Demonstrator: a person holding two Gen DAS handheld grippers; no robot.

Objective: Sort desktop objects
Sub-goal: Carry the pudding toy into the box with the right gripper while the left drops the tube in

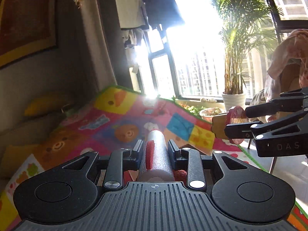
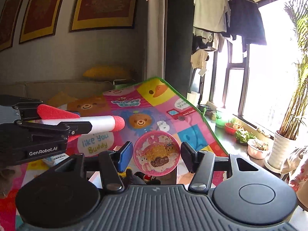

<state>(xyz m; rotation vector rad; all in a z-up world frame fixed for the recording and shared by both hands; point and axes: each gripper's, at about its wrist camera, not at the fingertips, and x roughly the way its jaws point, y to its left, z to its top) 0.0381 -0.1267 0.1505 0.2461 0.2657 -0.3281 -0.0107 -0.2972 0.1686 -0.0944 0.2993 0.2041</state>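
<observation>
At twelve o'clock we see hanging clothes [image 2: 227,13]; at three, a potted palm [image 1: 237,44] by the window [image 2: 269,77]; at ten, framed pictures [image 2: 104,3] above a sofa [image 2: 53,88] with a yellow cushion [image 2: 106,71].

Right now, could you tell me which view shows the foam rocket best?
The right wrist view: the rocket lies side-on, red nose, white body and fin visible. The left wrist view shows it only end-on, foreshortened between the left tongs.
</observation>
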